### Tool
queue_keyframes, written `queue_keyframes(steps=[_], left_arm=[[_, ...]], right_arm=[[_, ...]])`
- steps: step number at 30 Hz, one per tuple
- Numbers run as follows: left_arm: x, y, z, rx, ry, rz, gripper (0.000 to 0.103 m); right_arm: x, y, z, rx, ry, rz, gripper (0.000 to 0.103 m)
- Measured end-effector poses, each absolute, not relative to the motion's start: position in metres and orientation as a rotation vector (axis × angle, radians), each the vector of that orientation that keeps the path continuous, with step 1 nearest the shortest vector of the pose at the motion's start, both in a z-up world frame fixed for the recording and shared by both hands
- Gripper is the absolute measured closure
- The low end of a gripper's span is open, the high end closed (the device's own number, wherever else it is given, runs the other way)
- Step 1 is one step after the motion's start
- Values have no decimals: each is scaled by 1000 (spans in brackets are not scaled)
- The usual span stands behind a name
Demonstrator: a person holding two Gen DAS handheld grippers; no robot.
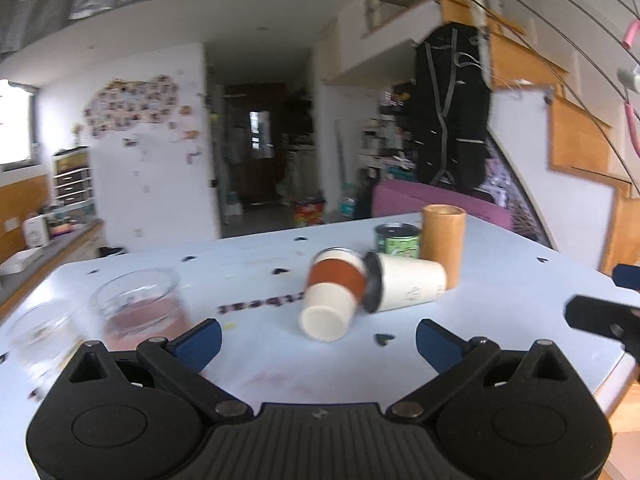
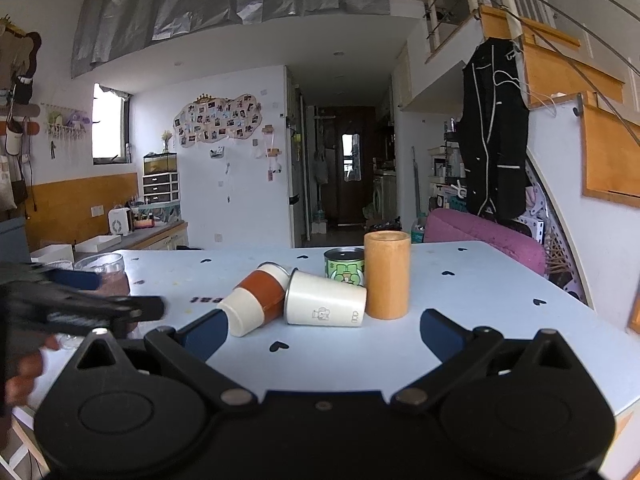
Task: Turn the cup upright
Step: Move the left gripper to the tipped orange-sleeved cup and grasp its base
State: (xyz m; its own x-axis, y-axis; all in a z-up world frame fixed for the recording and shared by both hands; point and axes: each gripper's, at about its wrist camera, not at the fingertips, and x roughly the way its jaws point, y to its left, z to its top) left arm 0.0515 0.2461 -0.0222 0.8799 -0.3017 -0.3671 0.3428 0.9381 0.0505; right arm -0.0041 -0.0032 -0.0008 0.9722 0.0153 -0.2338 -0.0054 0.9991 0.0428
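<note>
Matt paper cup (image 2: 325, 298), glossy metal tin (image 2: 344, 267), smooth wooden cylinder (image 2: 387, 274), clear glass (image 1: 138, 300)

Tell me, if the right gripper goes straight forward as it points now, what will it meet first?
Probably the white cup lying on its side, roughly centred ahead of the open right gripper. The brown-sleeved cup lies about as near, slightly left; depth is unclear.

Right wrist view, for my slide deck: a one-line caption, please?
Open right hand-held gripper facing two tipped cups, banded cup and white cup, beside a wooden canister.
</note>
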Motion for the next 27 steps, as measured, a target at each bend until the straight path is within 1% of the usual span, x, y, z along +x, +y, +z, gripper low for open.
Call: queue_keyframes(steps=[5, 8, 10, 12, 19, 20, 21, 23, 27], left_arm=[[92, 222, -29, 165, 386, -401, 6], [119, 209, -39, 207, 400, -420, 12], [139, 206, -48, 198, 423, -419, 14], [157, 205, -56, 185, 445, -417, 19], [196, 203, -79, 153, 530, -376, 20], [199, 203, -81, 150, 537, -370, 24], [200, 203, -83, 144, 546, -365, 33], [203, 204, -85, 120, 568, -360, 41], [197, 202, -87, 108, 573, -335, 42]], right_arm=[[-7, -14, -4, 64, 238, 0, 0], [-7, -18, -7, 70, 242, -3, 0], [-7, -23, -9, 72, 244, -7, 0], [-7, -27, -12, 76, 249, -13, 0], [-5, -38, -19, 92, 264, -34, 0], [-5, -39, -19, 95, 266, -34, 0], [-5, -40, -19, 97, 267, -33, 0], [-4, -41, -20, 100, 269, -30, 0], [-3, -41, -20, 105, 269, -24, 0]])
